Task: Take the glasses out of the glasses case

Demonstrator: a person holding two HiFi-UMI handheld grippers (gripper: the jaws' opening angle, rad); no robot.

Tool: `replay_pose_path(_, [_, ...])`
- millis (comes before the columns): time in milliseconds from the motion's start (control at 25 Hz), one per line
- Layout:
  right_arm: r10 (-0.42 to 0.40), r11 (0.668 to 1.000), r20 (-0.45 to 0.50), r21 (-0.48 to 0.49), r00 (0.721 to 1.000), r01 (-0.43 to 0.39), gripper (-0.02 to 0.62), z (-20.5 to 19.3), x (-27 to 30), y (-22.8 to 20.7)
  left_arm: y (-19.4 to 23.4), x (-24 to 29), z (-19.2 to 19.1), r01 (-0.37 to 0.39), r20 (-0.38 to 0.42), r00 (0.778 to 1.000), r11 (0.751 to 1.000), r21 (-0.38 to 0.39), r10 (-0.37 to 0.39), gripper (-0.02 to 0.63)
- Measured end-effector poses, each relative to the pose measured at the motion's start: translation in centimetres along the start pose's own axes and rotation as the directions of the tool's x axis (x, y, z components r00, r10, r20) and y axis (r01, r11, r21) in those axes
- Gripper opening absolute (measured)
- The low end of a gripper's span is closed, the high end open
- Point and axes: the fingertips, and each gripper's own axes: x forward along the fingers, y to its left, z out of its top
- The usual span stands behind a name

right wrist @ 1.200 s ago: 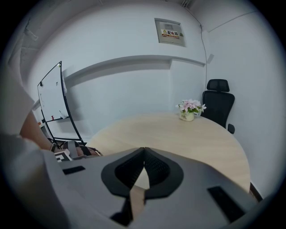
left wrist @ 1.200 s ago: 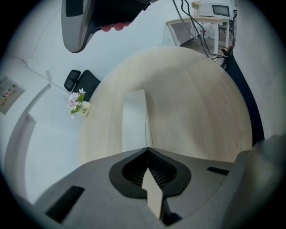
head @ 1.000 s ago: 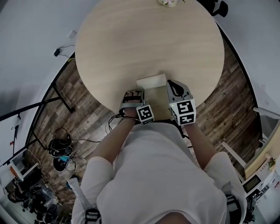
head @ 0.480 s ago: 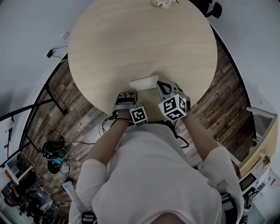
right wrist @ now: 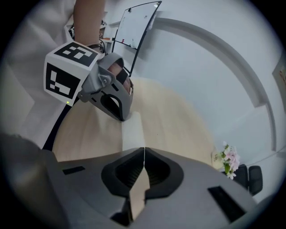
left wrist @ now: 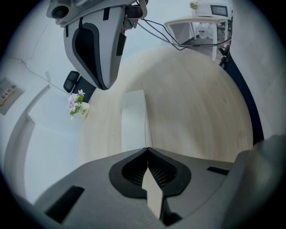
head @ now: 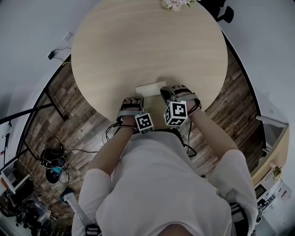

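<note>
Head view is showing a person bending over a round wooden worktop, where a white glasses case is lying flat near the edge closest to the body. The left tool is sitting just beside the case's near left corner, and the right tool is sitting just beside its right end; whether either one is touching the case is not showing. Each gripper view is looking along the case. In both, the jaws are meeting tip to tip, pressed together with nothing between them, and the case is lying just past the tips. A small pot of pink flowers is standing at the worktop's far rim, well apart from the case
</note>
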Motion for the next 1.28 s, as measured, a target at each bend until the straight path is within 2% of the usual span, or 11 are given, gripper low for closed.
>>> replay_pose_path(160, [0.035,0.991,-0.019,-0.125,0.999,-0.037,0.015,0.5,0.9,0.9,-0.1,-0.1,0.1,0.002,0.008,1.000,1.000,0.000,-0.002,0.008])
replay_pose_path(240, [0.069,0.985,-0.030,-0.153,0.997,-0.073,0.023,0.5,1.4,1.4,0.0,-0.2,0.1,0.003,0.009,1.000,1.000,0.001,-0.003,0.007])
replay_pose_path(320, [0.110,0.983,-0.047,-0.145,0.993,-0.116,0.155,0.4,1.8,2.0,0.0,-0.2,0.0,0.005,0.010,1.000,1.000,0.000,-0.005,0.008])
replay_pose_path(440, [0.166,0.977,-0.077,-0.121,0.983,-0.174,0.238,-0.4,2.5,2.9,0.0,-0.2,0.1,0.008,0.011,1.000,1.000,-0.006,-0.007,0.008])
replay_pose_path(520, [0.187,0.972,-0.089,-0.126,0.978,-0.197,0.266,-0.7,2.9,2.9,0.1,-0.2,0.1,0.007,0.012,1.000,1.000,-0.001,-0.006,0.008])
replay_pose_path(680, [0.213,0.964,-0.116,-0.138,0.970,-0.228,0.279,-1.6,3.8,2.9,0.1,-0.1,0.2,-0.005,0.031,1.000,1.000,0.026,0.004,0.008])
replay_pose_path(1080, [0.262,0.952,-0.153,-0.117,0.953,-0.281,0.281,-2.5,6.0,2.8,0.2,-0.1,0.2,0.004,0.023,1.000,1.000,0.011,-0.004,0.008])
replay_pose_path(1280, [0.295,0.944,-0.166,-0.101,0.941,-0.314,0.279,-2.6,6.7,2.9,0.2,-0.3,0.4,0.006,0.052,0.999,1.000,-0.019,-0.005,0.008])
